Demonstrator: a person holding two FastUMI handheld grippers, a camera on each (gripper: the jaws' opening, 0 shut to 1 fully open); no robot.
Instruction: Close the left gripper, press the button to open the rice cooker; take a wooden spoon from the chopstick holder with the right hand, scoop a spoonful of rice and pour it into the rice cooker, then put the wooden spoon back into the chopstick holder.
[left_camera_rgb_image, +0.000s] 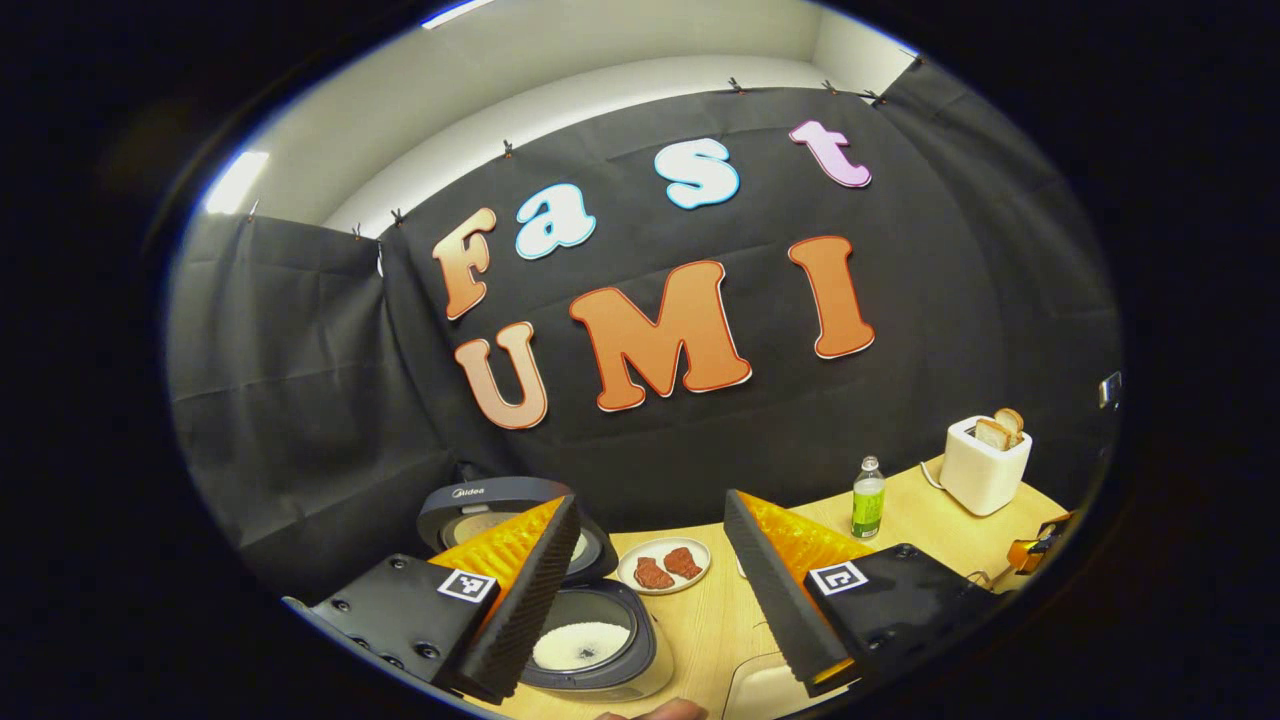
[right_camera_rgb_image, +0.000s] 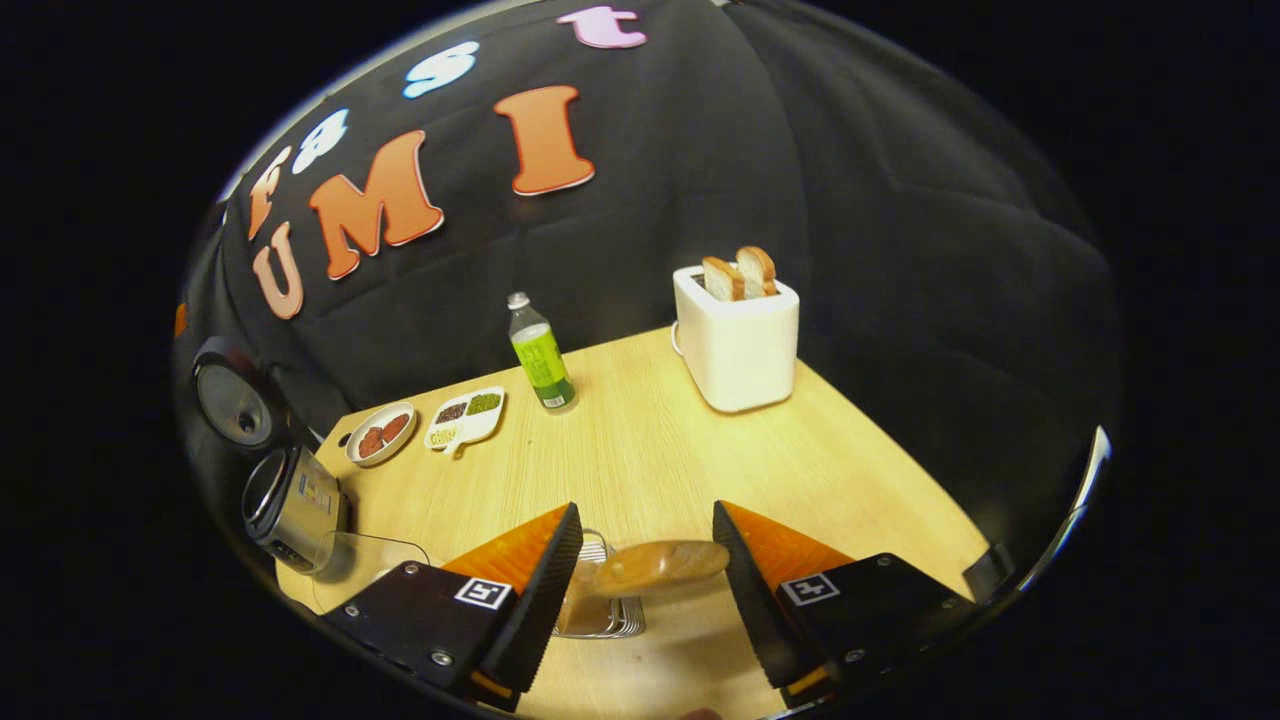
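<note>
Behind wooden spoon (right_camera_rgb_image: 660, 566): toaster (right_camera_rgb_image: 738, 345), bottle (right_camera_rgb_image: 540, 357).

Wooden table (right_camera_rgb_image: 650, 450), toaster (right_camera_rgb_image: 738, 345) (bread inside), bottle (right_camera_rgb_image: 540, 355), rice cooker (left_camera_rgb_image: 590, 640)

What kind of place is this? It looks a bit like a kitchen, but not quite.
Probably a mock kitchen set up in a recording booth, not a real home. A wooden table carries an open rice cooker, a toaster with bread in it and a plate of meat, with black cloth hung behind.
</note>
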